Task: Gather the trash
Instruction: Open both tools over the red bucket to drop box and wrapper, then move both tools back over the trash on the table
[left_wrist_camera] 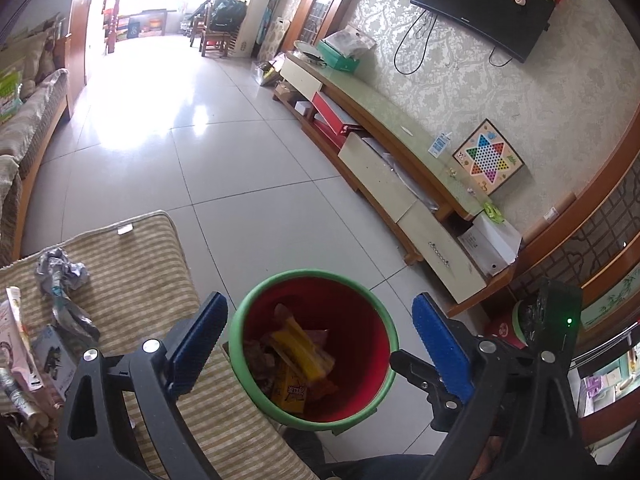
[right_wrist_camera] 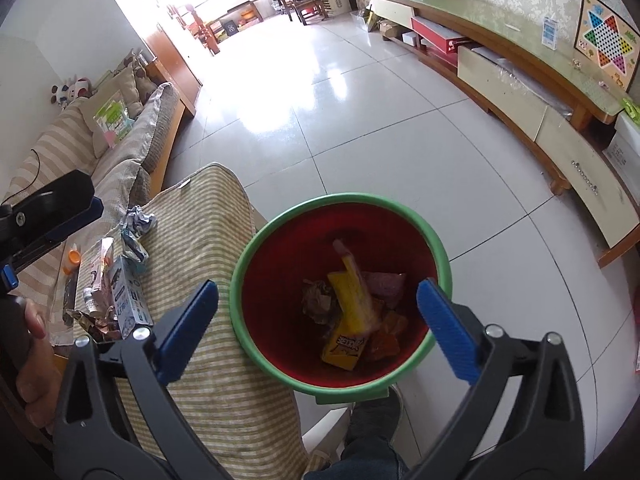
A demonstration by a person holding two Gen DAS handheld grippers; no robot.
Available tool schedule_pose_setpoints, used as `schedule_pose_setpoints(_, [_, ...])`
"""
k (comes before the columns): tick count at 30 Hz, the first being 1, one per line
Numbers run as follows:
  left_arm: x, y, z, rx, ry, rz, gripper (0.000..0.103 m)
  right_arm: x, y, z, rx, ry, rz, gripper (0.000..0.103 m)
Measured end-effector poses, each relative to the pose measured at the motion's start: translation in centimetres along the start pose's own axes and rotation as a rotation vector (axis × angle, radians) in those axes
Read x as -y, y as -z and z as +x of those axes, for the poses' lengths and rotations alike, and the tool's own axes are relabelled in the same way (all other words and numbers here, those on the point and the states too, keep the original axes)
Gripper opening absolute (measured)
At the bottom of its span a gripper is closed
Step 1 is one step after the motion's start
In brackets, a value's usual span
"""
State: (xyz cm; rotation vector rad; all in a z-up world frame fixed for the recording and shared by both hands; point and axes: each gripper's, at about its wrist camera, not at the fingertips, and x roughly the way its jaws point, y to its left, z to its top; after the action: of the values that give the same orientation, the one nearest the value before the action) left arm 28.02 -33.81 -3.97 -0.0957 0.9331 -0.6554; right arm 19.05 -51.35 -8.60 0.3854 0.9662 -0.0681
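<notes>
A red bin with a green rim point(left_wrist_camera: 312, 274) point(right_wrist_camera: 340, 200) stands on the floor against a striped cushion point(left_wrist_camera: 140, 272) point(right_wrist_camera: 208, 232). Inside it lie a long yellow wrapper point(left_wrist_camera: 300, 348) point(right_wrist_camera: 352, 300), a yellow packet and brown wrappers. My left gripper point(left_wrist_camera: 320, 302) hangs open above the bin's mouth with nothing between its blue pads. My right gripper point(right_wrist_camera: 318, 286) is also open and empty over the bin. On the cushion lie crumpled foil point(left_wrist_camera: 60, 268) point(right_wrist_camera: 138, 220), a small blue-white carton point(left_wrist_camera: 52, 356) point(right_wrist_camera: 130, 300) and an orange-capped bottle point(right_wrist_camera: 72, 260).
A long low TV cabinet point(left_wrist_camera: 400, 184) point(right_wrist_camera: 520, 92) runs along the right wall. A sofa point(right_wrist_camera: 120, 152) is at the left. Pale floor tiles point(left_wrist_camera: 240, 152) stretch ahead. A person's leg and shoe point(right_wrist_camera: 372, 420) are just below the bin. A second red bin point(left_wrist_camera: 506, 326) stands at the right.
</notes>
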Motion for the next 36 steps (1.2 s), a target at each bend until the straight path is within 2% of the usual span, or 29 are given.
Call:
schedule_pose_setpoints(3, [-0.1,-0.2,-1.4,0.019,-0.025,0.006,0.091,-1.0,-0.1,-0.8,0.018,0.020,-0.023,0.098])
schedule_pose_setpoints(4, [0.0,-0.2,-1.9,0.026,-0.048,0.015,0.096,-1.4,-0.1,-1.2,0.025,0.024,-0.033,0.098])
schedule_pose_setpoints(6, [0.4,-0.2,-3.0,0.043,-0.120,0.050,0.095,-2.2,-0.1,-1.8,0.035,0.017,-0.043,0.098])
schedule_pose_setpoints(7, [0.3,-0.2,-3.6,0.047,-0.130,0.061,0.095,-2.5,-0.1,-2.1,0.039,0.014,-0.047,0.098])
schedule_pose_setpoints(16, [-1.2,0.8,-10.1,0.097,-0.140,0.057,0.095,-7.0,0.7,-4.7,0.071,-0.010,-0.100,0.098])
schedule_pose_setpoints(24, [-5.0,4.5,-15.5,0.115,-0.196,0.002,0.095,-11.9,2.0,-6.4,0.089,-0.039,-0.158,0.098])
schedule_pose_setpoints(36, [-13.5,10.8,-23.1,0.147,-0.288,-0.136,0.095,-22.5,5.6,-6.2,0.060,-0.100,-0.321,0.098])
